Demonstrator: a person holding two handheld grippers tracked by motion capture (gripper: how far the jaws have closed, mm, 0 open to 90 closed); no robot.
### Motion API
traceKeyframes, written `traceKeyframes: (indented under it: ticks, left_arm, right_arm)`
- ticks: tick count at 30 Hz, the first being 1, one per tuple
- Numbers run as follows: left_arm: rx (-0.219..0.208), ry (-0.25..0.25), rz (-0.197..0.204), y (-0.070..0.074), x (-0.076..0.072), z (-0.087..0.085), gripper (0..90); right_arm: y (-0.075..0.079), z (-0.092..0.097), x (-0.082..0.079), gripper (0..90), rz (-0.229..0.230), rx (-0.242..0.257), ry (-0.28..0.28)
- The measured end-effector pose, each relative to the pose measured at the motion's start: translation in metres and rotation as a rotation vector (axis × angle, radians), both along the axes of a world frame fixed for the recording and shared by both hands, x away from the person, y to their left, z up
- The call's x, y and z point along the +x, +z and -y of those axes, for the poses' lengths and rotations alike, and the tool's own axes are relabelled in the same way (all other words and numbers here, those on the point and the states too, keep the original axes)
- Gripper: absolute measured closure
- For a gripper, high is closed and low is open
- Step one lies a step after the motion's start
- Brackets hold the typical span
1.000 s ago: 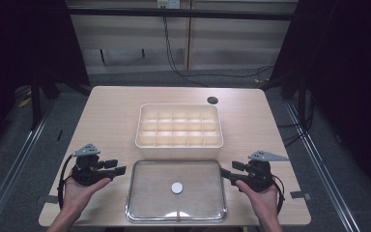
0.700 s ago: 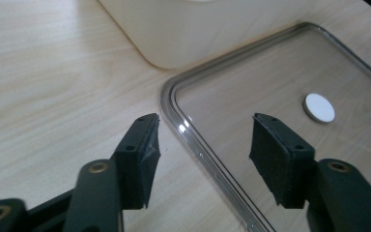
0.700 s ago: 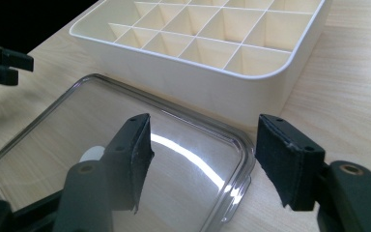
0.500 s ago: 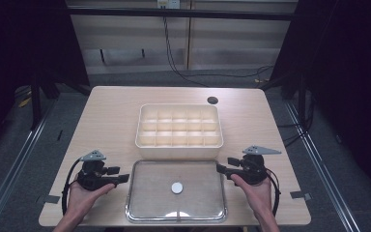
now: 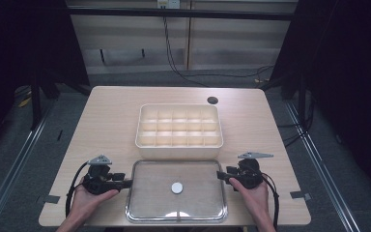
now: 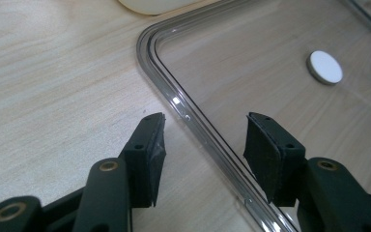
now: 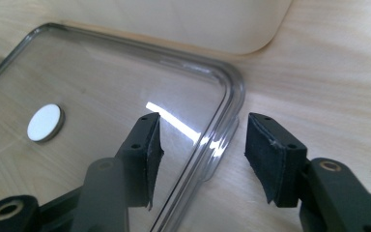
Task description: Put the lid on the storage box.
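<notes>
The clear lid (image 5: 176, 197) lies flat on the worktop (image 5: 111, 121) at its near edge, a small white disc (image 5: 176, 188) at its middle, and I see the wood grain straight through it. Just behind it, close to its far edge, stands the cream divided tray (image 5: 179, 126), its compartments in rows.

My left hand-held gripper (image 5: 128, 183) sits at the lid's left edge. In the left gripper view its jaws are spread, one pad over the bare worktop (image 6: 53, 87) and the other over the lid (image 6: 251, 82), with the raised rim running between them; neither pad presses on it. The disc (image 6: 324, 67) shows farther in.

My right hand-held gripper (image 5: 221, 175) sits at the lid's right edge, near the far corner. Its jaws have just been closing, yet in the right gripper view they are apart, straddling the rim by the rounded corner of the lid (image 7: 125, 72), with one pad over the lid and the other over the wood; I see no contact. The tray's wall (image 7: 183, 21) rises just beyond that corner.

A dark round hole (image 5: 212, 100) marks the worktop's far right.
</notes>
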State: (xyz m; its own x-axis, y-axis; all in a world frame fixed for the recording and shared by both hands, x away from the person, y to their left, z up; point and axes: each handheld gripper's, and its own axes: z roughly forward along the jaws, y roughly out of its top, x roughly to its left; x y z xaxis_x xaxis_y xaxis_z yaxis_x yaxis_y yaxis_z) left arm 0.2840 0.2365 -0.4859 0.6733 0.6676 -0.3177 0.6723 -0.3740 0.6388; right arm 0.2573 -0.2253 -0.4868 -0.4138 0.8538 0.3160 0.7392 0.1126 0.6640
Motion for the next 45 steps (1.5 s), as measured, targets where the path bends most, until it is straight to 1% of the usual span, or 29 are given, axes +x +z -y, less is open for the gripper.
traceKeyframes:
  ticks: [1,2,3,4,5,6,9,10,12,14,17,19,20,24,26,28,29,30,31,32,33,34,36,38,41,42,43,44,45]
  left_arm:
    - [-0.001,-0.005,0.000,-0.001,0.000,0.001,49.0]
    - [-0.003,-0.010,-0.008,-0.001,0.000,0.001,48.9]
    - [-0.003,-0.002,-0.006,-0.002,0.000,0.003,48.9]
    - [0.018,-0.013,-0.004,-0.003,0.000,0.005,48.7]
    - [0.018,-0.013,-0.004,-0.003,0.000,0.005,48.6]
    - [0.029,-0.013,-0.002,-0.005,0.000,0.007,48.6]
    - [0.028,-0.019,-0.010,-0.005,0.001,0.007,49.1]
    - [0.025,-0.013,-0.010,-0.006,0.001,0.008,49.8]
    - [0.032,-0.022,-0.004,-0.006,0.001,0.009,50.6]
    - [0.027,-0.023,-0.007,-0.007,0.001,0.010,51.0]
    - [0.032,-0.037,-0.005,-0.007,0.000,0.010,53.9]
    - [0.032,-0.048,-0.007,-0.007,-0.001,0.011,54.9]
    - [0.030,-0.059,-0.014,-0.006,-0.001,0.012,55.9]
    - [0.031,-0.054,-0.010,-0.007,-0.002,0.013,57.5]
    - [0.042,-0.052,0.001,-0.006,-0.003,0.013,58.8]
    - [0.053,-0.057,0.004,-0.006,-0.004,0.014,59.3]
    - [0.059,-0.058,0.008,-0.006,-0.004,0.014,59.3]
    - [0.062,-0.059,0.009,-0.005,-0.004,0.015,59.3]
    - [0.063,-0.062,0.006,-0.005,-0.004,0.015,59.4]
    - [0.066,-0.064,0.006,-0.005,-0.004,0.014,59.5]
    - [0.066,-0.064,0.006,-0.005,-0.004,0.014,59.5]
    - [0.062,-0.060,0.012,-0.006,-0.004,0.015,59.5]
    - [0.063,-0.063,0.003,-0.005,-0.004,0.014,59.5]
    - [0.066,-0.061,0.011,-0.005,-0.004,0.015,59.4]
    - [0.058,-0.061,0.001,-0.005,-0.003,0.014,59.5]
    - [0.058,-0.058,0.011,-0.006,-0.004,0.014,60.2]
    - [0.058,-0.058,0.011,-0.006,-0.004,0.014,60.1]
    - [0.056,-0.053,0.011,-0.006,-0.004,0.015,60.2]
    - [0.056,-0.053,0.011,-0.006,-0.004,0.015,60.2]
  right_arm:
    - [0.000,0.000,0.000,47.2,0.000,0.000,0.000]
    - [-0.003,-0.003,0.001,47.1,-0.014,-0.015,0.001]
    - [-0.003,-0.003,0.001,47.1,-0.014,-0.015,0.001]
    - [-0.005,-0.004,0.002,47.2,-0.019,-0.014,-0.002]
    - [-0.005,-0.004,0.002,47.2,-0.019,-0.014,-0.002]
    - [-0.006,-0.005,0.002,47.1,-0.015,-0.025,-0.004]
    - [-0.007,-0.004,0.002,46.5,-0.011,-0.029,-0.005]
    - [-0.008,-0.004,0.001,46.5,-0.013,-0.032,-0.011]
    - [-0.008,-0.003,0.001,46.5,-0.007,-0.043,-0.009]
    - [-0.009,-0.003,0.000,46.7,-0.010,-0.048,-0.006]
    - [-0.011,-0.004,0.000,47.4,-0.011,-0.045,-0.007]
    - [-0.012,-0.006,0.000,47.9,-0.004,-0.021,-0.010]
    - [-0.014,-0.009,-0.001,48.7,0.002,0.010,-0.013]
    - [-0.015,-0.012,-0.003,49.8,0.005,0.016,-0.029]
    - [-0.015,-0.011,-0.003,49.9,-0.011,0.041,-0.043]
    - [-0.017,-0.007,-0.003,50.7,-0.035,0.103,-0.069]
    - [-0.019,-0.002,-0.002,53.6,-0.056,0.155,-0.094]
    - [-0.019,-0.002,-0.002,53.6,-0.056,0.155,-0.094]
    - [-0.020,0.000,-0.002,54.7,-0.072,0.189,-0.109]
    - [-0.022,0.004,-0.002,55.9,-0.093,0.237,-0.123]
    - [-0.022,0.004,-0.002,55.9,-0.093,0.237,-0.123]
    - [-0.022,0.005,-0.002,56.3,-0.104,0.252,-0.125]
    - [-0.023,0.006,-0.002,56.4,-0.112,0.270,-0.126]
    - [-0.023,0.008,-0.001,56.3,-0.120,0.285,-0.123]
    - [-0.023,0.009,-0.001,56.3,-0.126,0.289,-0.112]
    - [-0.025,0.010,-0.001,60.5,-0.146,0.328,-0.084]
    - [-0.025,0.010,-0.001,60.5,-0.146,0.328,-0.084]
    - [-0.026,0.008,-0.001,64.0,-0.154,0.379,-0.059]
    - [-0.026,0.008,-0.001,64.0,-0.154,0.379,-0.059]
